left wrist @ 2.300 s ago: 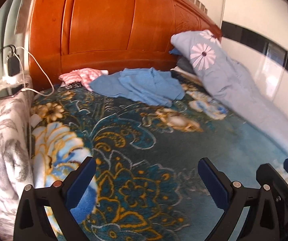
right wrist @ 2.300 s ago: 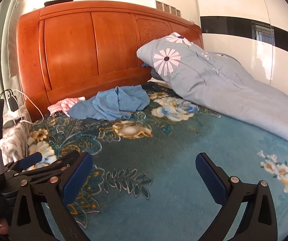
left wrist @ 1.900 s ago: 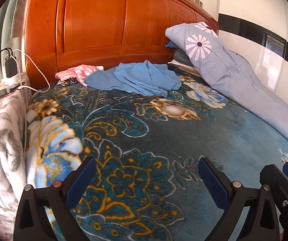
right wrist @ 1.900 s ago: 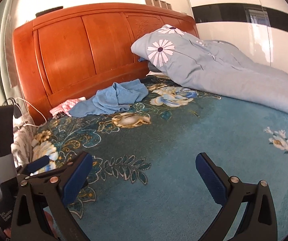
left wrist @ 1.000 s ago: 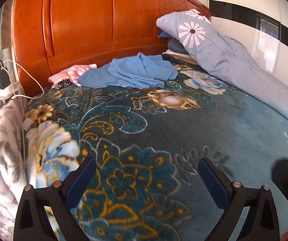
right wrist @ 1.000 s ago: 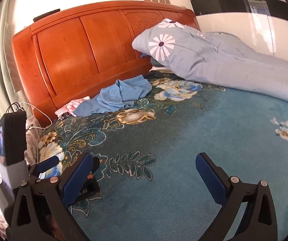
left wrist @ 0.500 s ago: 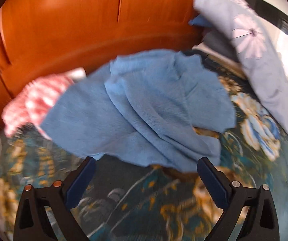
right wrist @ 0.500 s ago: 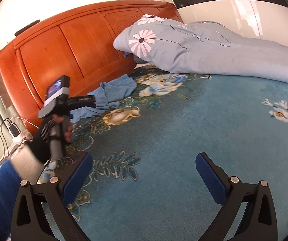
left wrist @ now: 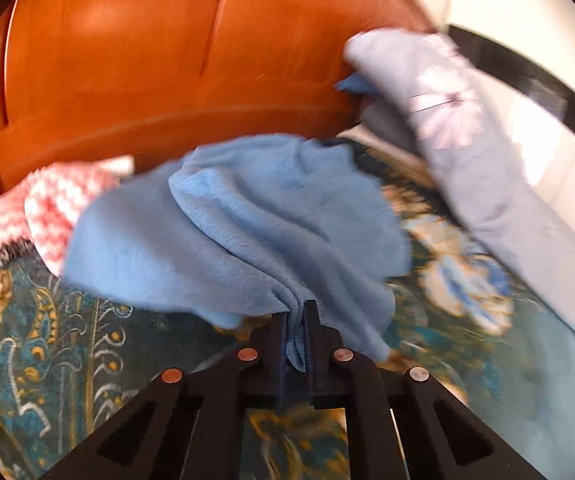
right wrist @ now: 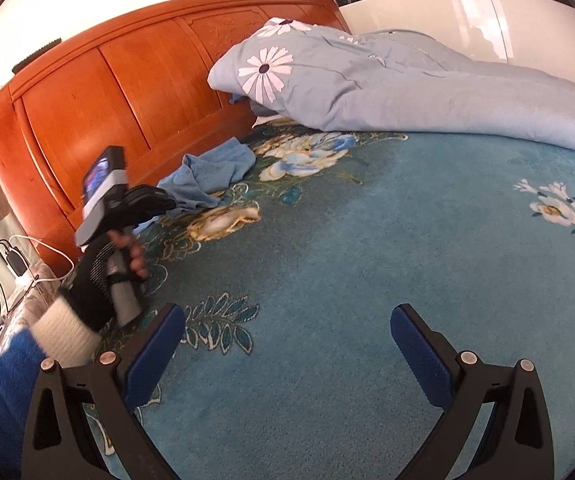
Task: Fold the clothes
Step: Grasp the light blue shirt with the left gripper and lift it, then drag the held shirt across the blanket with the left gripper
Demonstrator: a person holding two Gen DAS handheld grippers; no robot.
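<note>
A crumpled light-blue fleece garment (left wrist: 247, 232) lies on the floral teal bedspread (left wrist: 67, 344) near the headboard. My left gripper (left wrist: 296, 312) is closing, and its pads pinch a fold at the garment's near edge. From the right wrist view the same garment (right wrist: 211, 178) shows far left, with the left gripper (right wrist: 169, 203) at its near edge, held by a gloved hand (right wrist: 99, 276) in a blue sleeve. My right gripper (right wrist: 287, 314) stands open over bare bedspread (right wrist: 367, 240), with nothing between its fingers.
A pink-and-white patterned garment (left wrist: 59, 200) lies just left of the blue one. The orange wooden headboard (left wrist: 127, 60) stands right behind both. A grey-blue daisy quilt (right wrist: 407, 80) is heaped along the right side. A charger and cables (right wrist: 11, 260) sit at the bed's left edge.
The left gripper moved in to the blue garment and its jaws went from wide open to pinched on the near edge. The right gripper stayed open and hardly moved.
</note>
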